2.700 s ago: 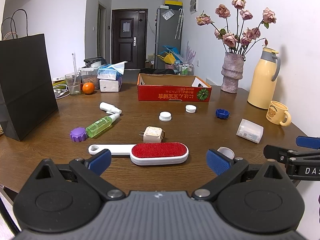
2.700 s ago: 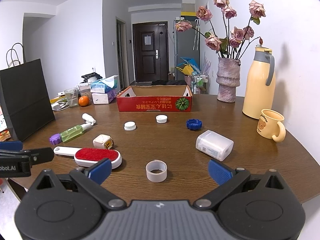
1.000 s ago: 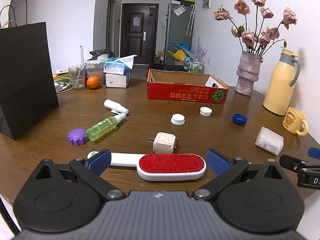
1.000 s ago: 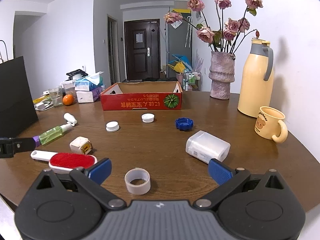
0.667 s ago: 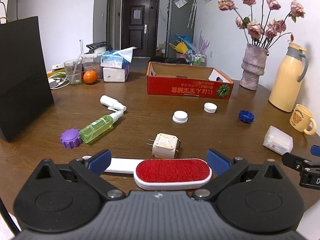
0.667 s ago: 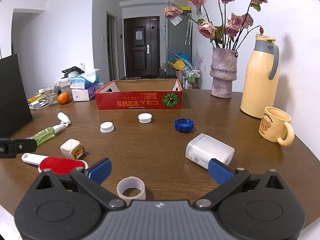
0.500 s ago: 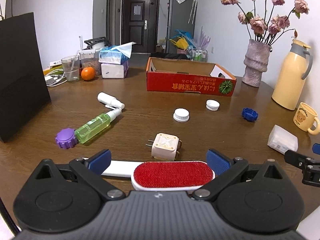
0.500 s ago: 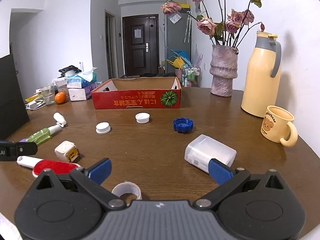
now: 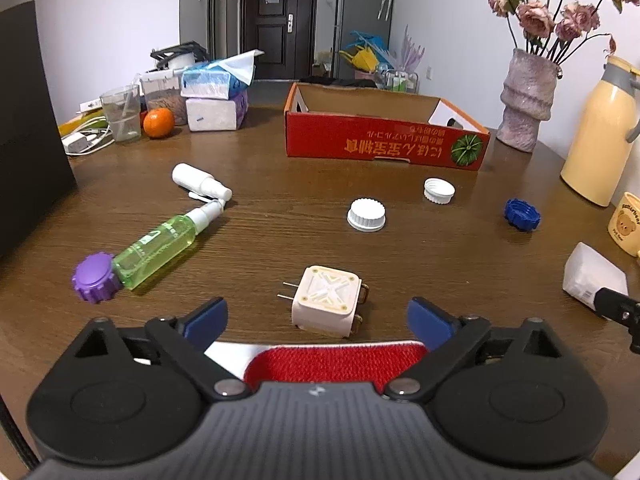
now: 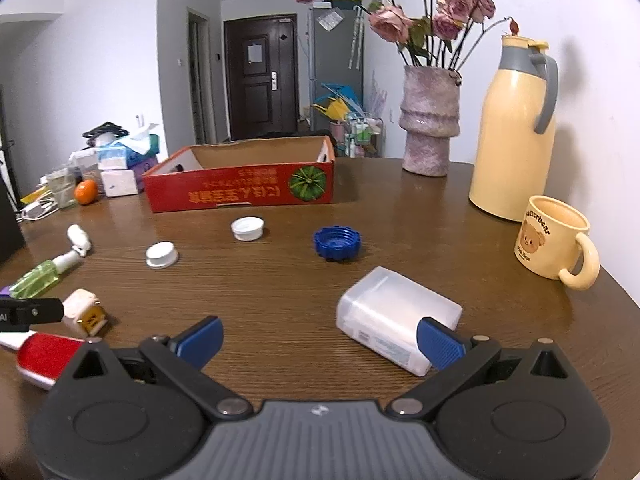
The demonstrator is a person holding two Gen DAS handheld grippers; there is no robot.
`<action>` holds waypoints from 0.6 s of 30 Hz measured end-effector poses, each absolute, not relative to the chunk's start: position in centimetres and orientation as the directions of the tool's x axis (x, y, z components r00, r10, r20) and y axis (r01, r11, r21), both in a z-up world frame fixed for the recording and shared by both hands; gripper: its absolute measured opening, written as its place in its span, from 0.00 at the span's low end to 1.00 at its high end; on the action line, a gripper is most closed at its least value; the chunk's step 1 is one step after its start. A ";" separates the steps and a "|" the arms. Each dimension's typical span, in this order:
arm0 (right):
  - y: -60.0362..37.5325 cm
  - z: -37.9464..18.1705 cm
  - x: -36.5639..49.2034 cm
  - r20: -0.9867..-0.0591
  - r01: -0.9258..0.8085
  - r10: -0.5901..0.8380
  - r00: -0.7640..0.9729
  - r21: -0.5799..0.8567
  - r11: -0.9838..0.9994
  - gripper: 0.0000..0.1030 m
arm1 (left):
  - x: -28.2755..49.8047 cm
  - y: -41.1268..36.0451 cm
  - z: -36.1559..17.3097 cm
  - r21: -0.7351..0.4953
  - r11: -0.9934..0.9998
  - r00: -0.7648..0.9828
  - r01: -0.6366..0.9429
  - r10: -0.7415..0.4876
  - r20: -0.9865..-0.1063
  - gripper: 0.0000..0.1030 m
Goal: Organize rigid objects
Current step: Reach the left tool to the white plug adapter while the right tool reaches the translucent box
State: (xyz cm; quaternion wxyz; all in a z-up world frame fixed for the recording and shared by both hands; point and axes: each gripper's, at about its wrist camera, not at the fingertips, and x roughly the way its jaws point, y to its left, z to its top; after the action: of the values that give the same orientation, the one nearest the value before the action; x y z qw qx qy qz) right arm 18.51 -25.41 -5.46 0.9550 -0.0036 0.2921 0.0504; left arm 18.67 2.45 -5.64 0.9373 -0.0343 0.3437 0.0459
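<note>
A lint brush with a red pad (image 9: 332, 362) lies on the brown table (image 9: 280, 208), half hidden under my left gripper (image 9: 318, 320). Its jaws are closing with the brush head low between them, and the blue pads (image 9: 206, 318) stand clear of it. A cream plug adapter (image 9: 326, 304) sits just beyond the brush. My right gripper (image 10: 320, 342) is open over bare wood. Its right fingertip (image 10: 440, 344) overlaps the near corner of a white plastic box (image 10: 392, 316). The red cardboard box (image 9: 384, 136) stands open at the back.
A green spray bottle (image 9: 160, 246), a purple cap (image 9: 94, 278), a small white bottle (image 9: 198, 182), two white caps (image 9: 366, 214) and a blue cap (image 10: 336, 242) lie scattered mid-table. A mug (image 10: 554, 240), a thermos (image 10: 514, 136) and a vase (image 10: 430, 132) stand right; a black bag (image 9: 28, 128) stands left.
Both grippers have moved forward and lower. The brush has slid under the left gripper, whose jaws have narrowed a little. The tape ring has gone out of sight beneath the right gripper.
</note>
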 end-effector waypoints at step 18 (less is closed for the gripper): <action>-27.1 -7.4 22.3 -0.596 -0.025 0.020 0.803 -0.001 1.000 1.00 | 23.6 2.5 -8.7 -0.017 0.995 0.708 -0.096 0.057 -0.704 0.47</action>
State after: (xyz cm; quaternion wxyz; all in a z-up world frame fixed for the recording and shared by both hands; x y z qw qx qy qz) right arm 22.31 -27.08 -7.35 0.9494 -0.0045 0.3138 0.0118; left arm 23.60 2.46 -8.68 0.9238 -0.0260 0.3797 0.0414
